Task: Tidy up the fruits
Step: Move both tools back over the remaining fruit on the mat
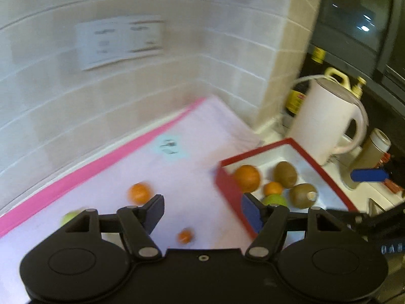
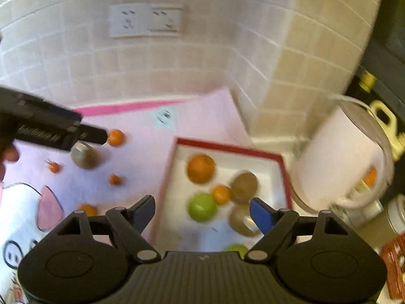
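Note:
A red-rimmed white box (image 2: 229, 149) (image 1: 227, 185) holds a large orange (image 2: 200, 168), a small orange (image 2: 220, 194), a green fruit (image 2: 202, 207) and two kiwis (image 2: 244, 187). On the pink mat (image 1: 192, 136) lie an orange (image 1: 139, 193), a small orange (image 1: 184, 236) and a green fruit (image 1: 68, 217). A kiwi (image 2: 84, 155) and several small oranges (image 2: 116, 137) show in the right wrist view. My left gripper (image 1: 202, 209) is open and empty above the mat by the box's left wall. My right gripper (image 2: 202, 210) is open and empty above the box.
A white kettle (image 1: 326, 119) stands right of the box, with bottles (image 1: 298, 98) and a jar (image 1: 374, 149) near it. A tiled wall with sockets (image 2: 145, 20) is behind. The left gripper body (image 2: 45, 126) reaches in from the left in the right wrist view.

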`<state>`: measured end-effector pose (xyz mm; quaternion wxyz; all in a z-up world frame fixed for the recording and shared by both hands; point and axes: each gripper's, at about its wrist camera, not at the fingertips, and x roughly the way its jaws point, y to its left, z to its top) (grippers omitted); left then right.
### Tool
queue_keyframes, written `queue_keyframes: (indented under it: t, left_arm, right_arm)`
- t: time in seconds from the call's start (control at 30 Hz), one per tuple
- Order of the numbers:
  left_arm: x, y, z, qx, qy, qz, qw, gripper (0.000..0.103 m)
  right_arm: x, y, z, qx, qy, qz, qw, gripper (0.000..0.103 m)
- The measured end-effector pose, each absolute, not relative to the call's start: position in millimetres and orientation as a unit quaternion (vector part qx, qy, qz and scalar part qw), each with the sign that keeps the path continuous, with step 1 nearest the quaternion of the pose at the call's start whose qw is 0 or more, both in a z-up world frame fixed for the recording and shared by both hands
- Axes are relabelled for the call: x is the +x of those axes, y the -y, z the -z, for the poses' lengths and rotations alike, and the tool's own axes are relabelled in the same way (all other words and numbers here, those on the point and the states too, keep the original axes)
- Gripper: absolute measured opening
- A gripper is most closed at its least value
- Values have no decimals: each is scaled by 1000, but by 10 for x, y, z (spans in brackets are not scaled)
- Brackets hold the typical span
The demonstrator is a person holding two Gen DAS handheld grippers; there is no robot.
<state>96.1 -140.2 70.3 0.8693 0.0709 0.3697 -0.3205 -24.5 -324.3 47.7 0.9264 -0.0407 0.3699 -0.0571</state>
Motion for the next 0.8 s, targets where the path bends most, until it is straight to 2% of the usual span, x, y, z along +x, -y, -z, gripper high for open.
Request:
queue_keyframes:
  t: [0.4, 0.6, 0.8]
  left_arm:
    - [618, 146, -653, 31, -371, 166, 913, 80]
    - [512, -142, -485, 22, -378, 119, 918, 80]
    - [511, -218, -274, 16, -381, 119, 917, 80]
  right_arm:
    - [149, 2321, -564, -63, -341, -15, 938, 89]
    - [341, 2119, -433, -61, -339, -14, 939, 89]
    - [433, 2344, -292, 0, -316, 11, 949, 89]
